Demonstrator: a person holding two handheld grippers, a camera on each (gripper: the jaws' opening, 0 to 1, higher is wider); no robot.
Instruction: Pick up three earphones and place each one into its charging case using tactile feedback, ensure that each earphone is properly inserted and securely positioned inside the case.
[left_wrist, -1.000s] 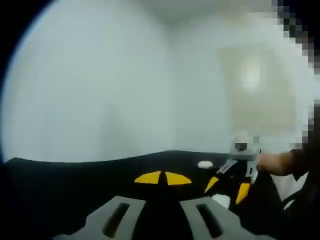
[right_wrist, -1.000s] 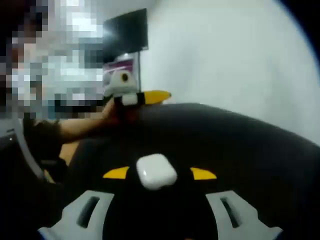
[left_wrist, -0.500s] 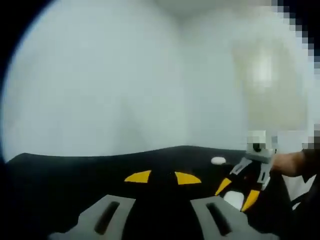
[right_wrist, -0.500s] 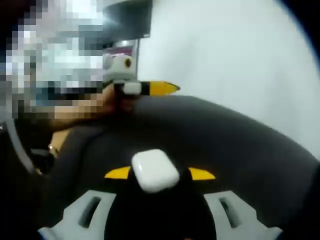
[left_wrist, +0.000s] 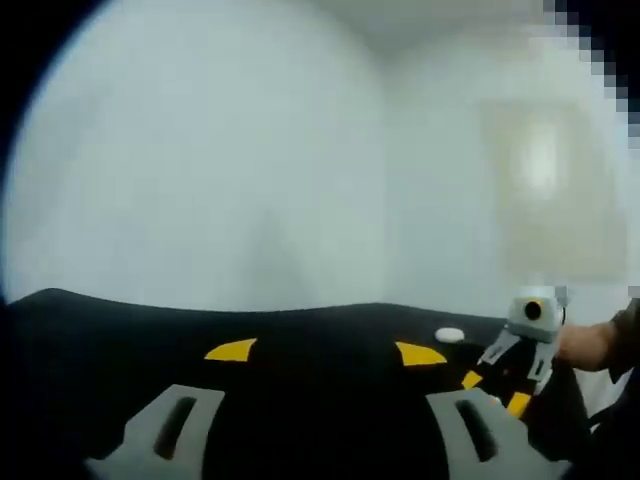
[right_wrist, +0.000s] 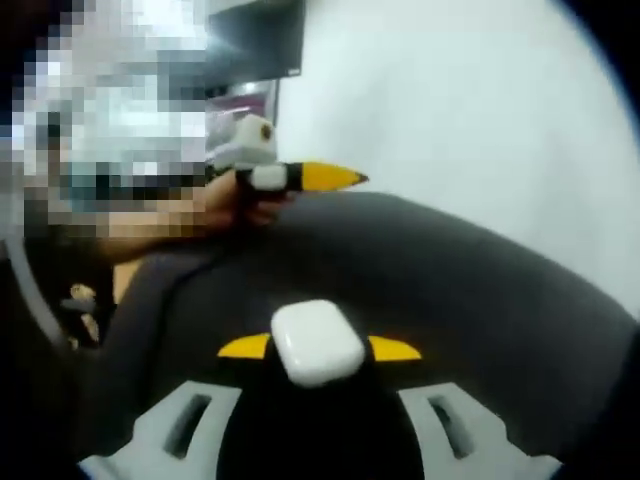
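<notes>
The charging case (right_wrist: 317, 342) is a small white pebble of a thing, smooth and glossy, with rounded corners and a soft highlight across its top; in the right gripper view its lid looks closed, though the picture is too soft to show a seam. It sits between the yellow tips of the right gripper (right_wrist: 319, 348), whose jaws are drawn in against its two sides and pinch it just above the black tabletop (right_wrist: 480, 300). That surface is matte and dark, curving off under the fisheye toward a plain pale wall (right_wrist: 470, 110). The gripper's jaws are grey plastic with slotted cut-outs lower down and yellow pads at the ends. In the left gripper view the left gripper (left_wrist: 325, 352) has its yellow-tipped jaws spread wide apart with nothing between them, poised over the same black top. Further off in that view lies a small white oval object (left_wrist: 449, 336) flat on the table, too blurred to tell whether it is an earphone or another case. Just beside it, to the right, the other gripper comes in, gripped by a hand (left_wrist: 583, 343). In the right gripper view the left gripper appears at upper left, its yellow tip pointing right, with a hand (right_wrist: 228, 200) wrapped around its grey body.
</notes>
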